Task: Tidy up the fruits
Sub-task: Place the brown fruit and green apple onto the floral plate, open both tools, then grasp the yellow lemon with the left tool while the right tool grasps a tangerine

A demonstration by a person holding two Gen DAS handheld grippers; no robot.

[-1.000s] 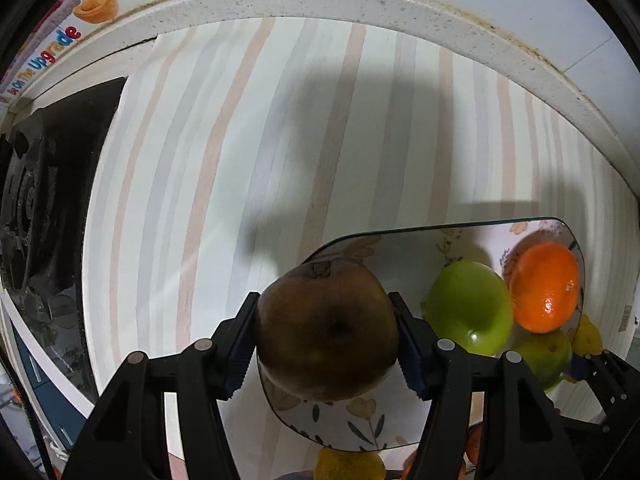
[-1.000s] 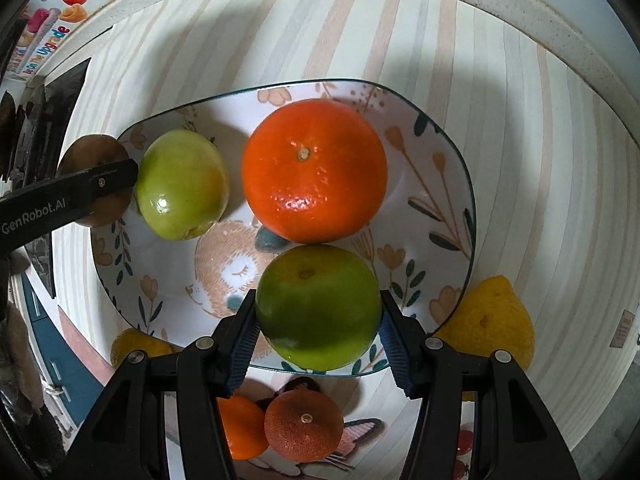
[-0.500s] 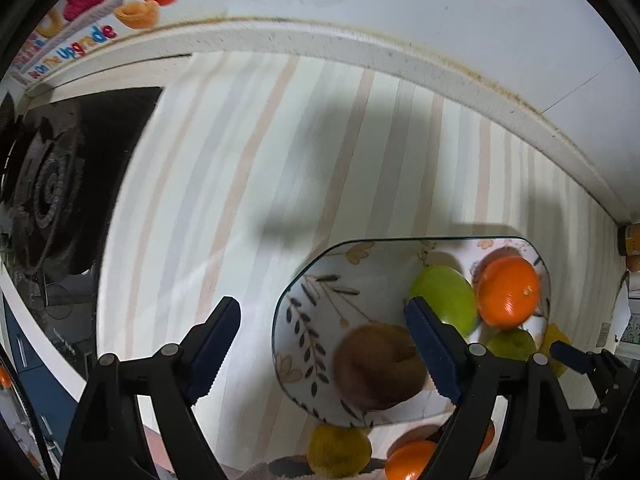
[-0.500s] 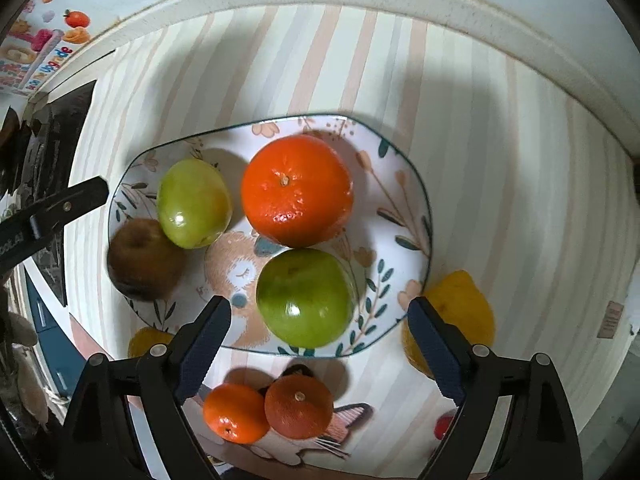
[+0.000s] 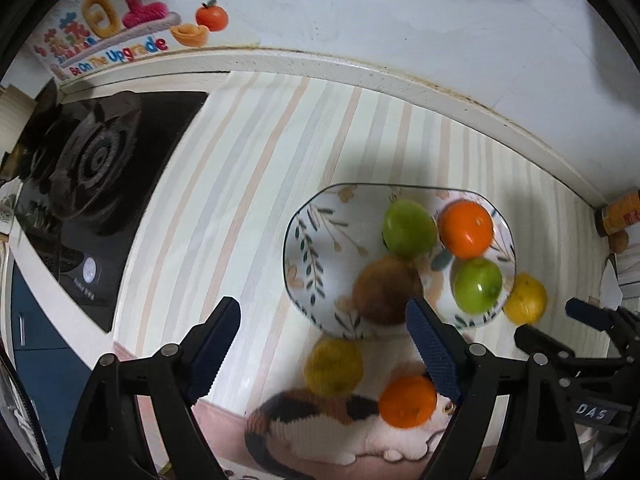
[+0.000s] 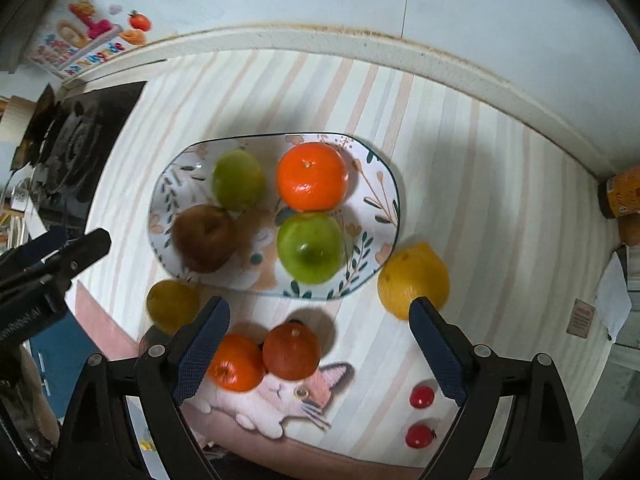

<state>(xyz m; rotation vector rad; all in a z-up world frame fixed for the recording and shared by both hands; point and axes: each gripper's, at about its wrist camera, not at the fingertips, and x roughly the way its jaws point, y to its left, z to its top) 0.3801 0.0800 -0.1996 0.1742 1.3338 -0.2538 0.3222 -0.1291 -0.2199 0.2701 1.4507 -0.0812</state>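
Note:
A floral plate (image 6: 380,184) (image 5: 304,240) on the striped counter holds a brown apple (image 6: 204,238) (image 5: 384,288), two green apples (image 6: 238,179) (image 6: 311,247) and a big orange (image 6: 312,176). My left gripper (image 5: 324,348) is open and empty, raised near the plate's left front. My right gripper (image 6: 320,344) is open and empty, raised above the plate's front edge. Loose fruit lies in front of the plate: a yellow fruit (image 6: 172,304), two small oranges (image 6: 236,362) (image 6: 292,350) and a lemon (image 6: 414,280).
A gas stove (image 5: 88,160) sits at the left. The wall runs along the back. A jar (image 6: 620,192) stands at the far right. Two small red fruits (image 6: 422,396) lie on the front right of the counter. A cat-print mat (image 6: 280,396) lies along the front edge.
Both grippers opened and released their fruit onto the plate, the left the brown apple, the right a green apple. Both then pulled back and up from the plate.

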